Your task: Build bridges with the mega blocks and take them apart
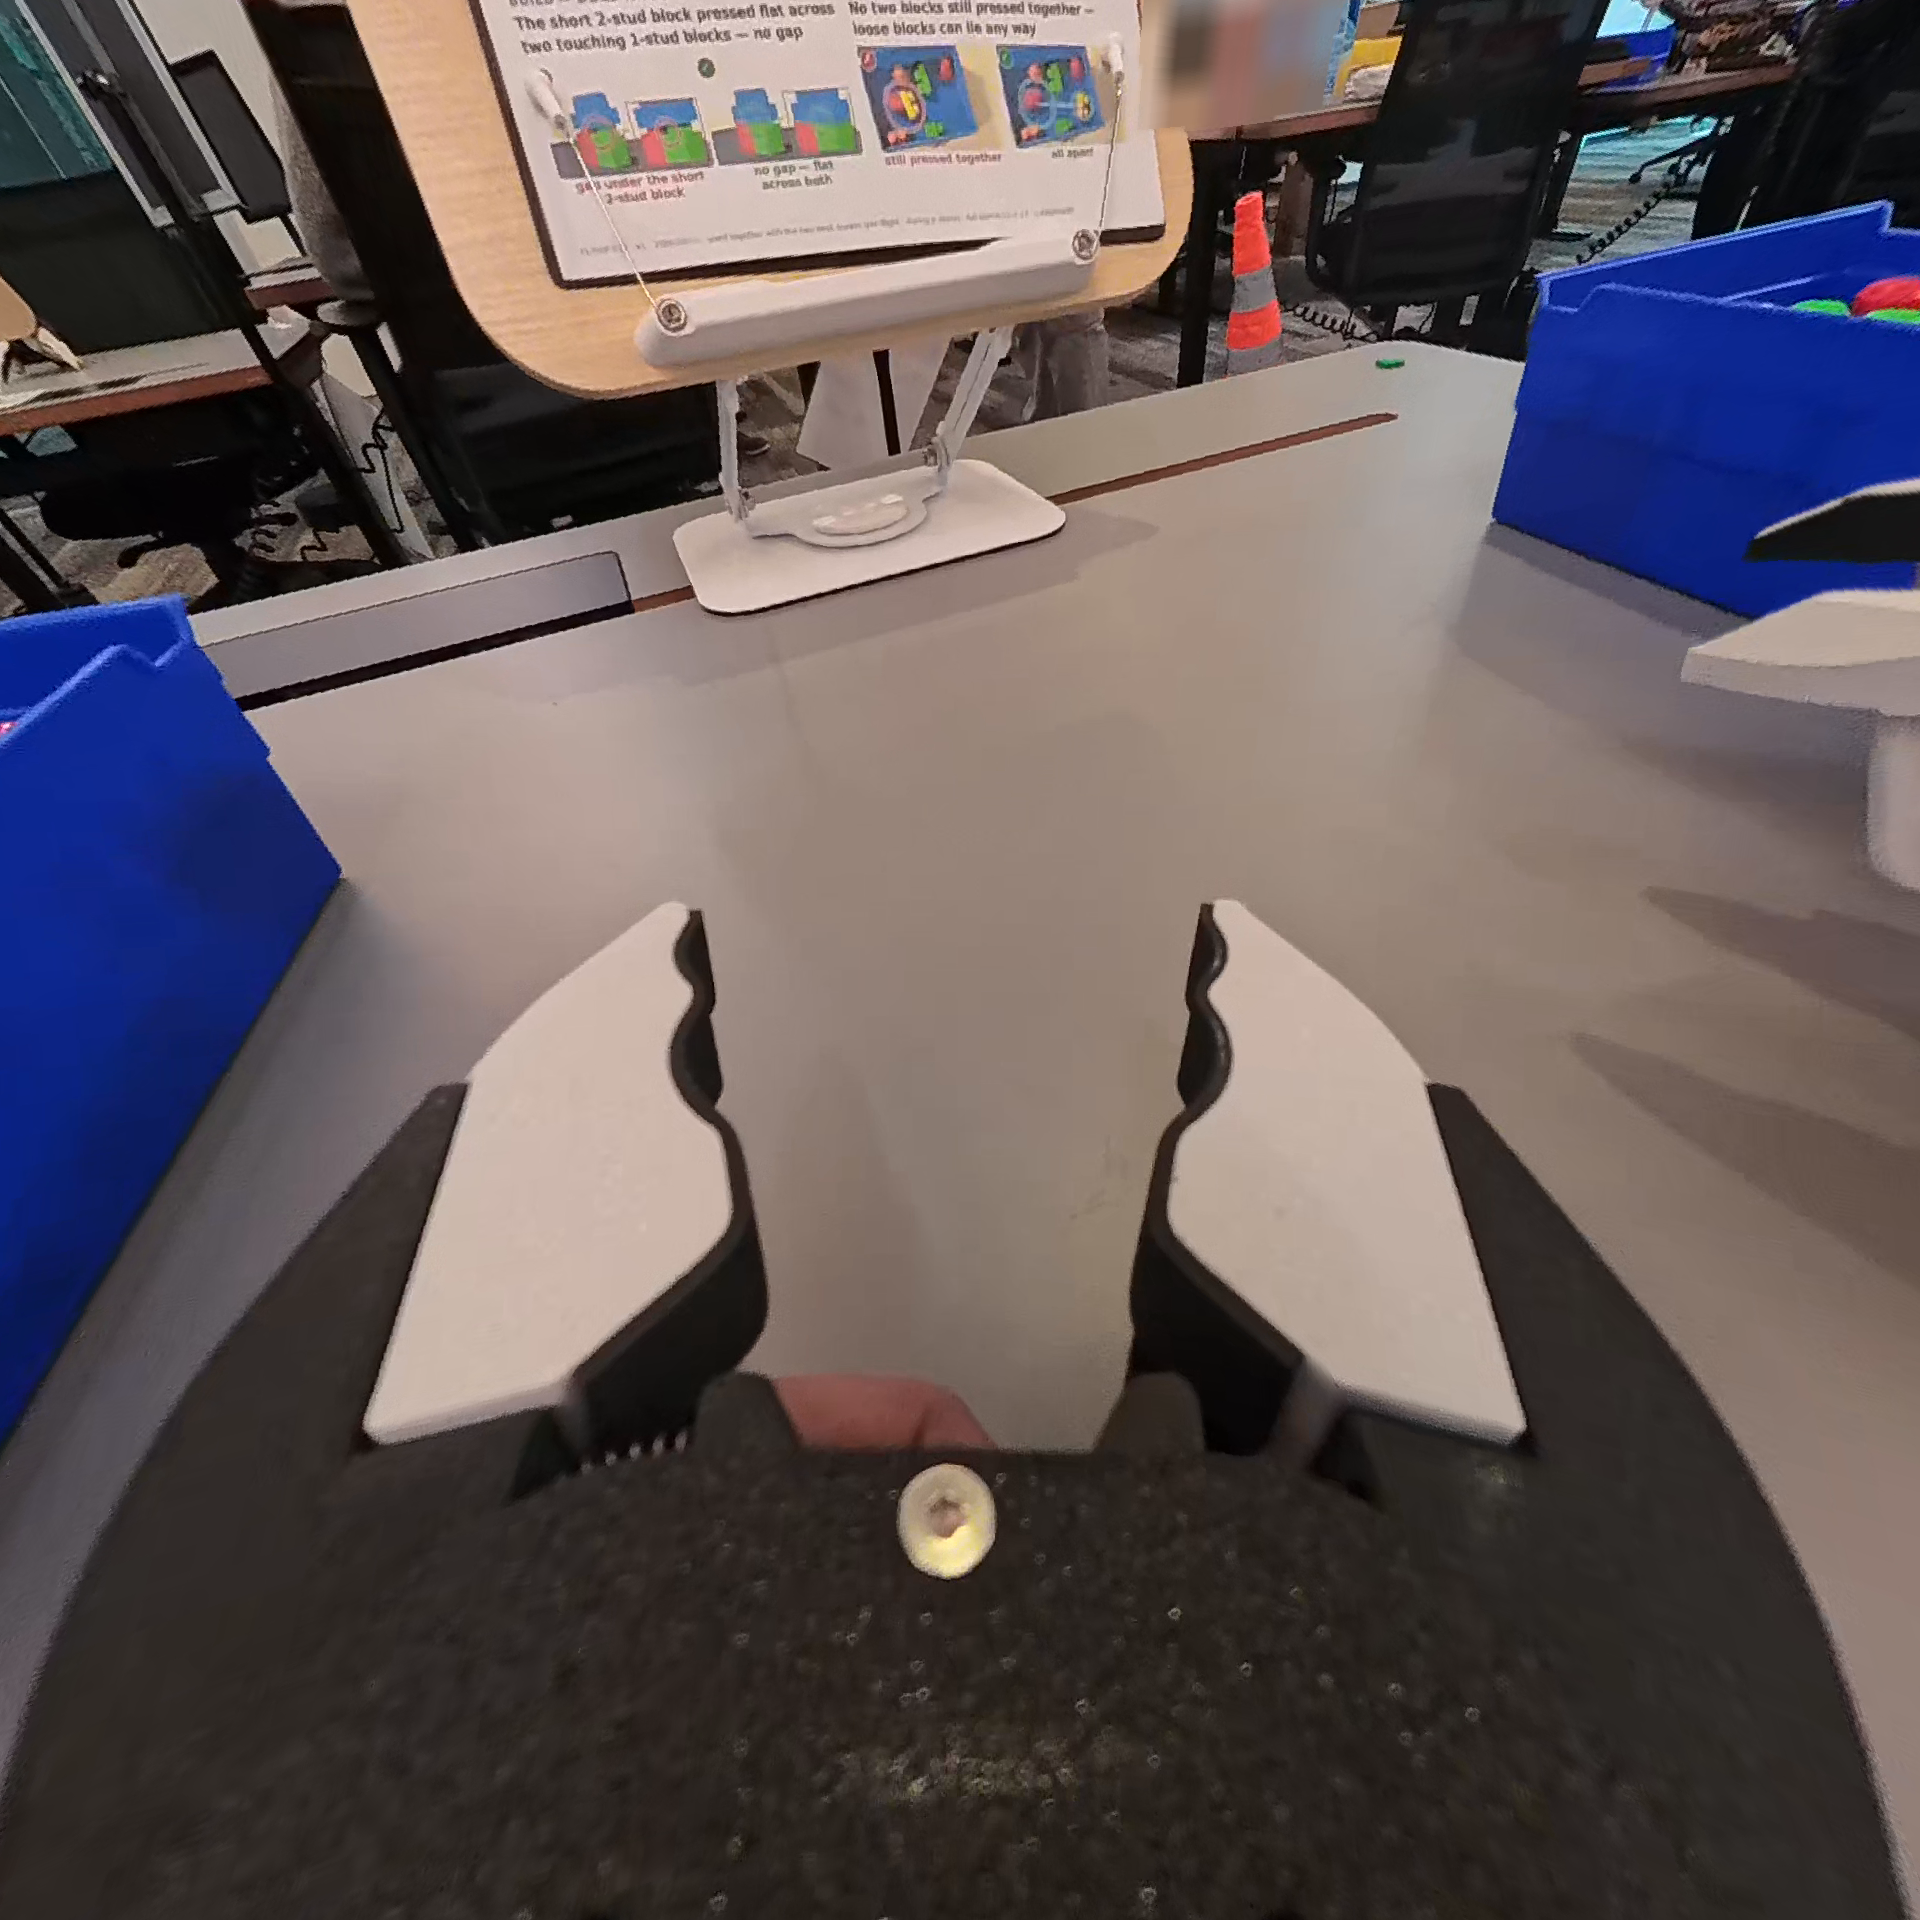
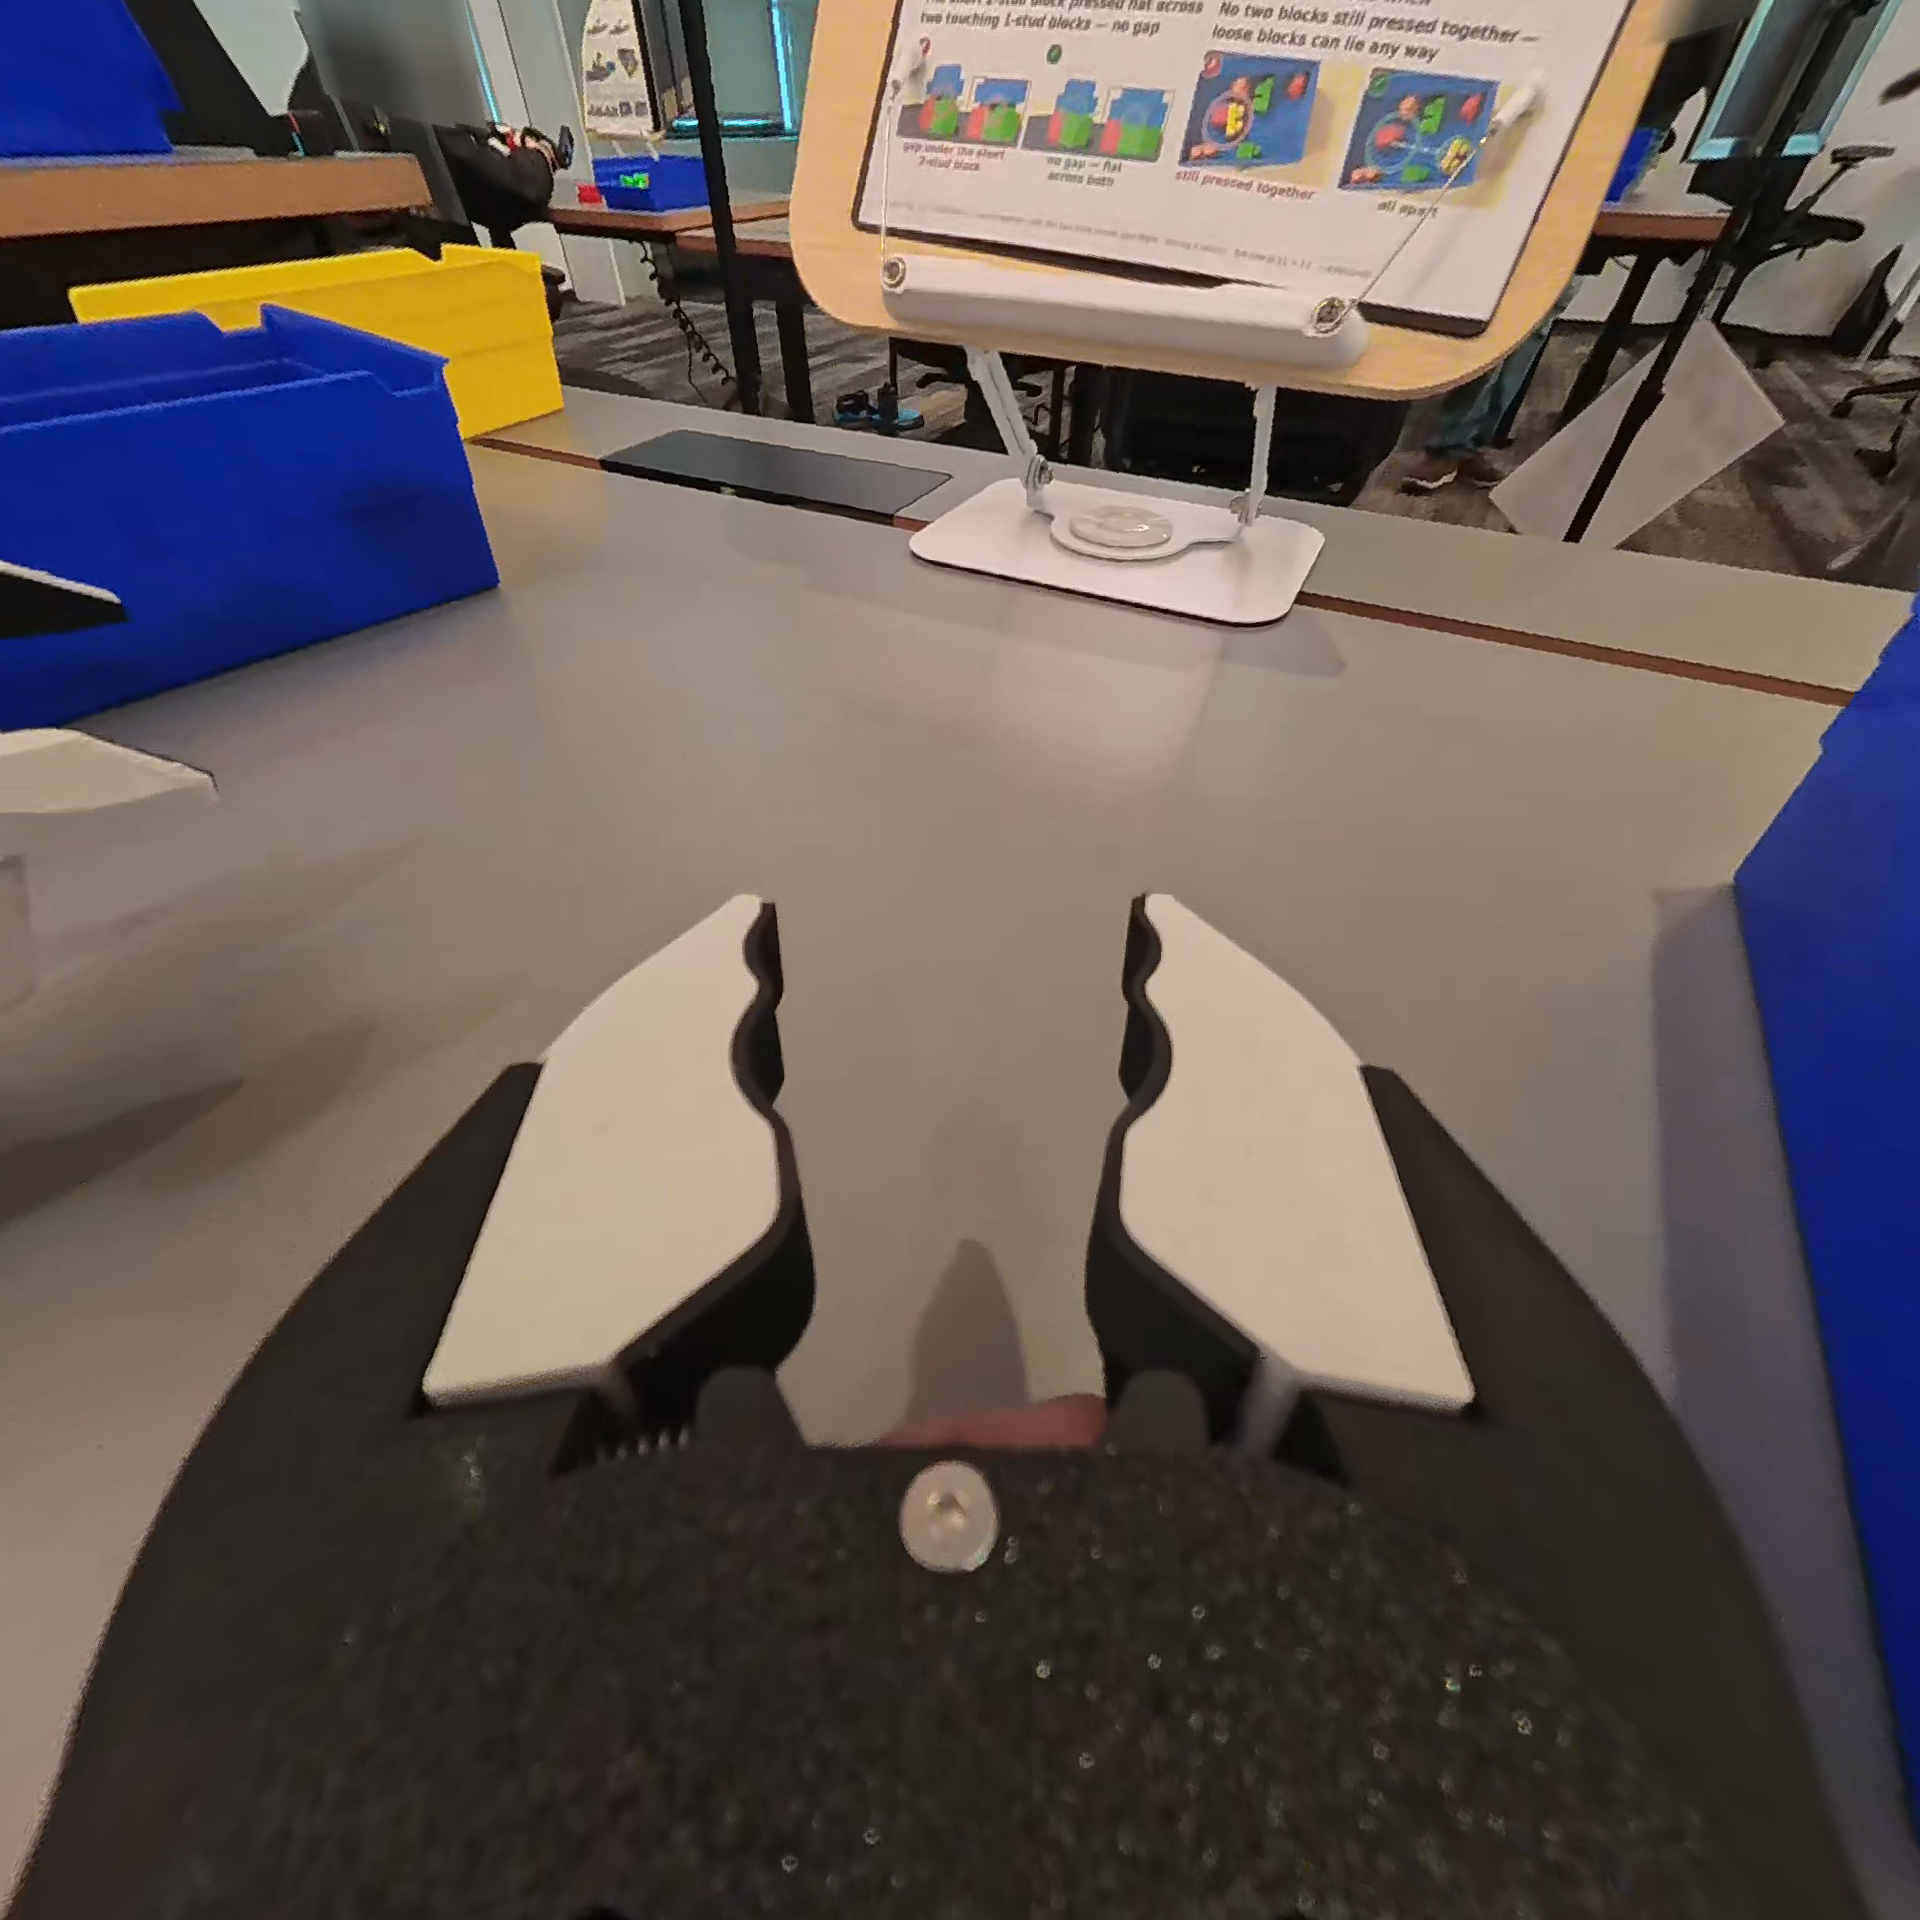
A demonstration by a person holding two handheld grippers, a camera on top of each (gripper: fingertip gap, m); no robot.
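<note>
My left gripper [image 1: 951, 920] is open and empty above the grey table [image 1: 987, 748]. My right gripper [image 2: 954, 914] is open and empty too, over the same table [image 2: 935, 748]. A blue bin [image 1: 1704, 416] stands at the right in the left wrist view, with red and green mega blocks [image 1: 1870, 299] showing over its rim. Another blue bin [image 1: 125, 935] stands at the left; its inside is hidden. The right gripper's fingers [image 1: 1829, 644] show at the right edge of the left wrist view. The left gripper's fingers [image 2: 83, 769] show at the left edge of the right wrist view.
A wooden stand with an instruction sheet [image 1: 821, 135] stands on a white base [image 1: 873, 530] at the table's far edge; it also shows in the right wrist view [image 2: 1195, 156]. A blue bin [image 2: 229, 488] and a yellow bin [image 2: 416, 312] stand at the left, another blue bin [image 2: 1839, 1091] at the right.
</note>
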